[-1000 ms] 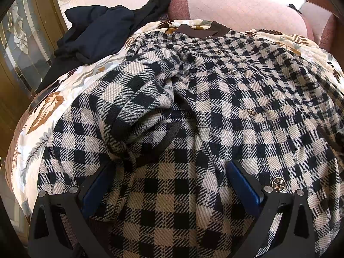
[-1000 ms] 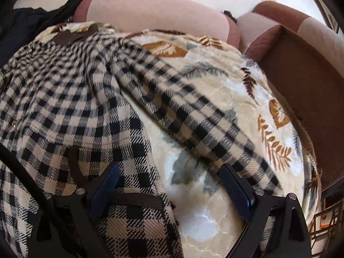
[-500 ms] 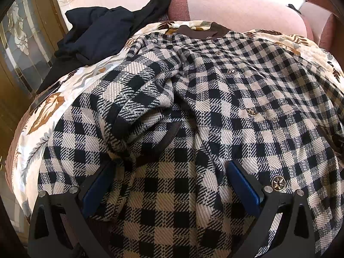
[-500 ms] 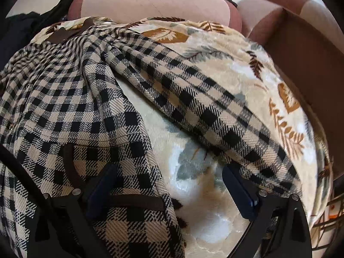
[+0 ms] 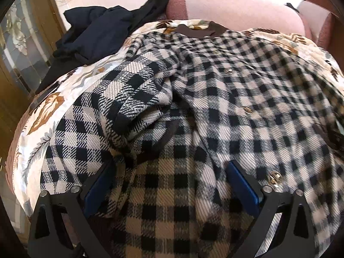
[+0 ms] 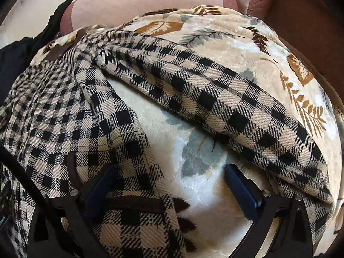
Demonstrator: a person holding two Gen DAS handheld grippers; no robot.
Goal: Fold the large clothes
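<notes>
A black-and-beige checked jacket [image 5: 236, 99] with a brown collar [image 5: 197, 31] lies front up on a leaf-print blanket [image 5: 49, 107]. Its left sleeve [image 5: 133, 90] is bunched over the chest. My left gripper [image 5: 172, 182] hovers low over the lower front; its jaws are closing, with a hump of checked cloth between the blue pads [image 5: 243, 185]. In the right wrist view the other sleeve [image 6: 215, 99] runs diagonally across the blanket [image 6: 236, 40]. My right gripper [image 6: 172, 185] stands wide open over the jacket's side hem [image 6: 133, 204], its right pad over bare blanket.
A heap of dark navy clothing [image 5: 96, 28] lies at the blanket's far left. A pink sofa back [image 5: 236, 6] rises behind. A brown armrest [image 6: 301, 17] borders the right side. A glazed wooden door [image 5: 19, 43] stands at the left.
The right gripper has come down closer to the hem and rolled, so the sleeve looms larger. The left gripper stayed put, its pads slightly nearer together; the jacket's right part blurs.
</notes>
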